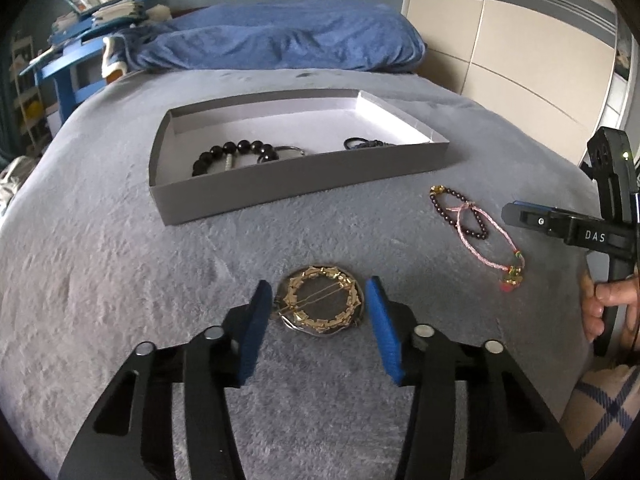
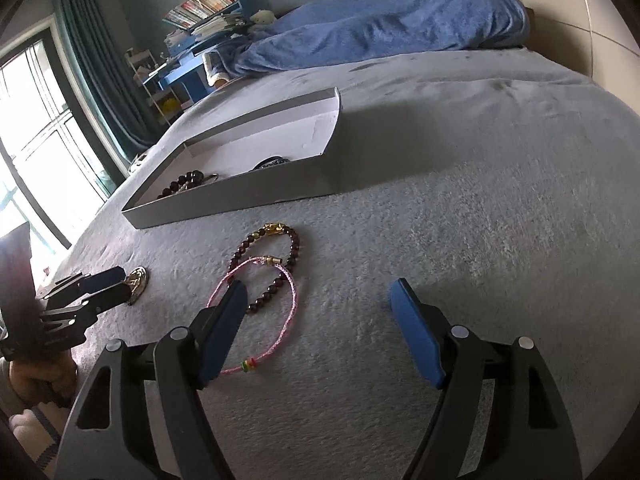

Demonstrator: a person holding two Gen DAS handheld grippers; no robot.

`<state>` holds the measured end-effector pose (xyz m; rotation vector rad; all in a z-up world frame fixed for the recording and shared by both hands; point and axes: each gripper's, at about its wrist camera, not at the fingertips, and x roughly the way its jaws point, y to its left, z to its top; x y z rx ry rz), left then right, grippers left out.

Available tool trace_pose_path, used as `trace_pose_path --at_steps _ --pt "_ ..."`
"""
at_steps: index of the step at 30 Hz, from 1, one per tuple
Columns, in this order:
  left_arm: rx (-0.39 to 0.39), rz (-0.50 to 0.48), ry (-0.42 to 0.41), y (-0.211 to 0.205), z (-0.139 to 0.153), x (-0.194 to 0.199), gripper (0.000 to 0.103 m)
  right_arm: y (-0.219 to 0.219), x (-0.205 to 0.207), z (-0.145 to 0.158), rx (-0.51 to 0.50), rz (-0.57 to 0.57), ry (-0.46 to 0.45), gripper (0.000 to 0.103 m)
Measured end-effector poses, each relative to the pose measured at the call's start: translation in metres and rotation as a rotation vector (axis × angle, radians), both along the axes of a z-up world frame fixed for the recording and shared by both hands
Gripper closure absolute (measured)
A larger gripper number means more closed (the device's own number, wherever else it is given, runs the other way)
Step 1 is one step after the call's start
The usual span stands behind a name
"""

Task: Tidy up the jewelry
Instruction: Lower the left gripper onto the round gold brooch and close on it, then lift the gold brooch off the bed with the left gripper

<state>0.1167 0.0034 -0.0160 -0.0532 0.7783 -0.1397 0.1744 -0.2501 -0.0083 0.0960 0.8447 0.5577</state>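
A gold ring-shaped brooch [image 1: 320, 306] lies on the grey bed cover between the open blue fingers of my left gripper [image 1: 318, 294]; the fingers flank it without touching. In the right wrist view the brooch [image 2: 138, 276] peeks past the left gripper's fingers [image 2: 104, 280]. A dark bead bracelet [image 1: 456, 210] and a pink cord bracelet [image 1: 486, 240] lie overlapped to the right; they also show as the bead bracelet [image 2: 294, 244] and pink cord [image 2: 294, 304]. My right gripper [image 2: 318, 296] is open and empty just right of them. A grey box [image 1: 280, 188] holds a black bead bracelet [image 1: 236, 152].
The box [image 2: 240, 204] also holds a key ring [image 1: 288, 151] and a dark hair tie [image 1: 360, 143]. A blue blanket [image 1: 280, 40] lies at the bed's far end. A blue shelf with books [image 1: 80, 32] stands at the far left. A wardrobe [image 1: 520, 48] stands on the right.
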Motion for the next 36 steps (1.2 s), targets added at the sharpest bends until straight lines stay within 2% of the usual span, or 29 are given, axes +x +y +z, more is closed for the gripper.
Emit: trace_pose_path --at_steps 4,9,15,16,22,28,32,36 --pt "0.01 -0.004 0.0 -0.002 -0.001 0.0 0.069 0.002 -0.001 0.0 -0.005 0.001 0.003 0.029" --pt "0.005 -0.005 -0.006 -0.002 0.0 -0.001 0.07 0.002 0.0 0.001 -0.005 0.0 0.005 0.029" --pt "-0.044 0.032 -0.074 0.008 0.009 -0.013 0.071 0.0 0.002 0.0 0.005 -0.002 0.011 0.029" --pt "-0.058 0.043 -0.084 0.011 0.01 -0.015 0.09 0.0 0.003 0.0 0.007 -0.002 0.012 0.029" --pt "-0.116 0.111 -0.123 0.029 0.018 -0.02 0.091 -0.002 0.003 0.0 0.017 -0.002 0.012 0.029" --pt "-0.082 0.11 -0.101 0.031 0.018 -0.019 0.09 -0.002 0.002 0.0 0.019 -0.002 0.013 0.029" --pt "-0.058 0.071 -0.104 0.024 0.017 -0.019 0.068 -0.001 0.0 0.0 0.021 -0.001 0.015 0.029" --pt "-0.007 -0.009 -0.082 0.009 0.015 -0.015 0.068 -0.001 0.0 0.0 0.02 -0.001 0.016 0.029"
